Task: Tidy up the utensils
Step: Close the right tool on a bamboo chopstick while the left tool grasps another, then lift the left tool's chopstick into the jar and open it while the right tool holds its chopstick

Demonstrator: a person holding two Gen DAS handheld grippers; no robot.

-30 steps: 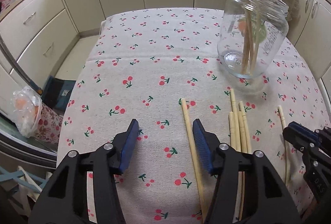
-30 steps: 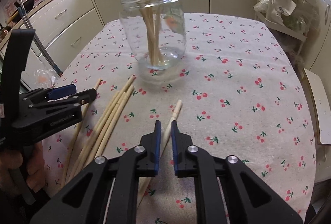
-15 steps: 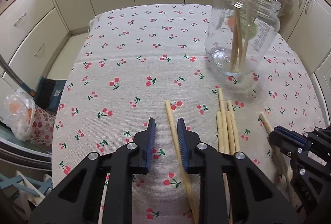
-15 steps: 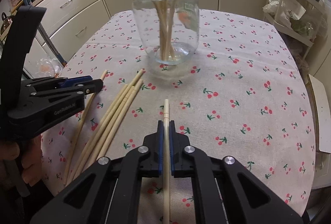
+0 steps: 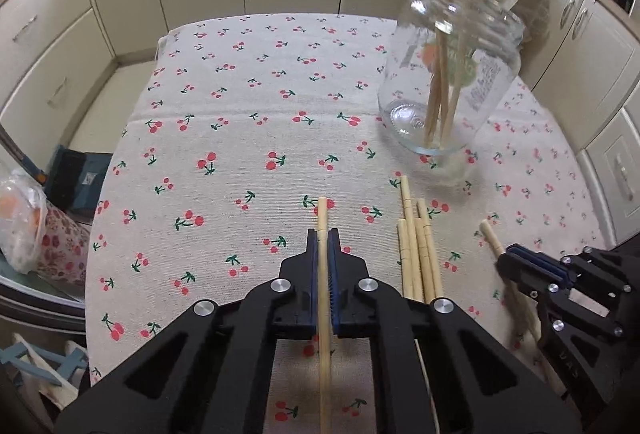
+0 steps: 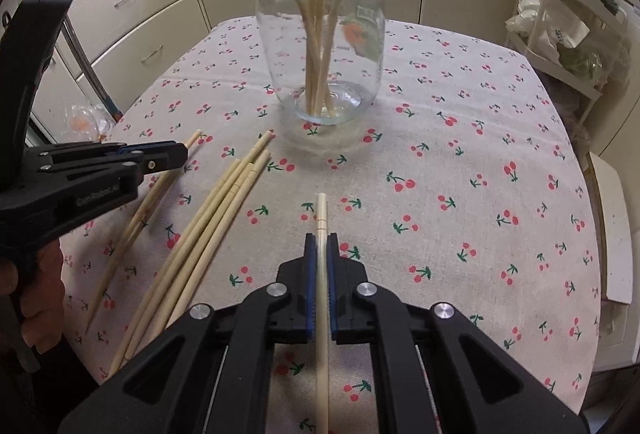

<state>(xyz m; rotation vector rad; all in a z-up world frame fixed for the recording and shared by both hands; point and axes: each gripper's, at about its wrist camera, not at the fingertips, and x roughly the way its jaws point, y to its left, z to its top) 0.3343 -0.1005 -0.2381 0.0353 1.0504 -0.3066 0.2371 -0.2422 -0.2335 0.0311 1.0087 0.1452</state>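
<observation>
Chopsticks, one clamped lengthwise in each closed tool, left tool (image 5: pixel 322 258) and right tool (image 6: pixel 321 262); risk: long ends striking glass jar (image 6: pixel 320 45) rim, tipping it

A table (image 5: pixel 248 137) covered with a pale cloth printed with red cherries carries everything. A clear glass jar (image 6: pixel 320 61) stands upright on it toward the far side, with several chopsticks leaning inside. Nearer, a cluster of loose chopsticks (image 6: pixel 208 218) lies flat on the cloth, touching side by side.
</observation>
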